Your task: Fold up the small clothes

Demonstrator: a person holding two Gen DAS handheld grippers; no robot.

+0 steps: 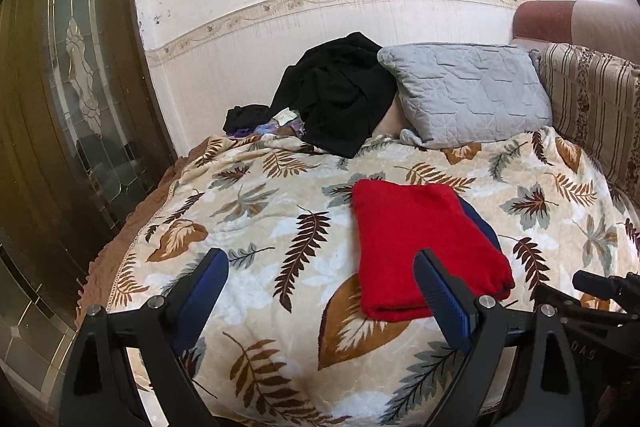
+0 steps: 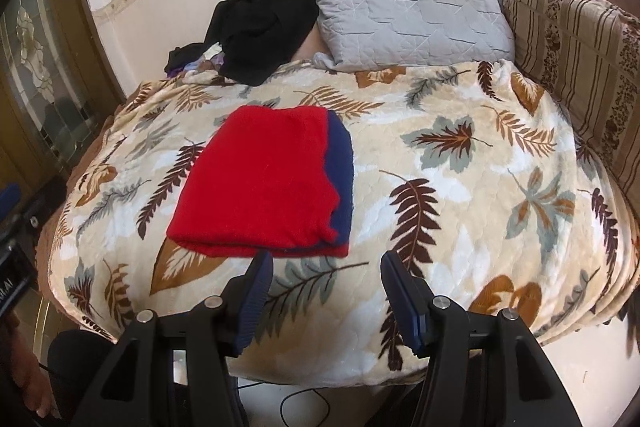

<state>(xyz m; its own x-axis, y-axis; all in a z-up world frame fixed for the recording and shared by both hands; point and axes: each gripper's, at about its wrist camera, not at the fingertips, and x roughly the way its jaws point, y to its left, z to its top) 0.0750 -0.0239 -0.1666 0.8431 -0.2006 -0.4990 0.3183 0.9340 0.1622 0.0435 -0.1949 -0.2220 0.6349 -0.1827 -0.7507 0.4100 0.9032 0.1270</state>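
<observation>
Left claw [image 1: 320, 277]: spread, empty, above the bed's near edge. Right claw [image 2: 326, 269]: spread, empty, just short of the garment. Surface: bed under leaf-print blanket [image 2: 460, 187]; white wall with floral border, glazed wooden door [image 1: 80, 87] at left. Folded red garment [image 2: 260, 187], navy layer showing along its right edge, lies flat mid-blanket, long axis running from near edge toward grey pillow [image 2: 404, 15] and black clothes [image 2: 260, 23].

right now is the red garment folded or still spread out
Folded. The red garment lies as a compact rectangle on the leaf blanket, with doubled layers at its near edge and a blue layer showing along its right side.
</observation>
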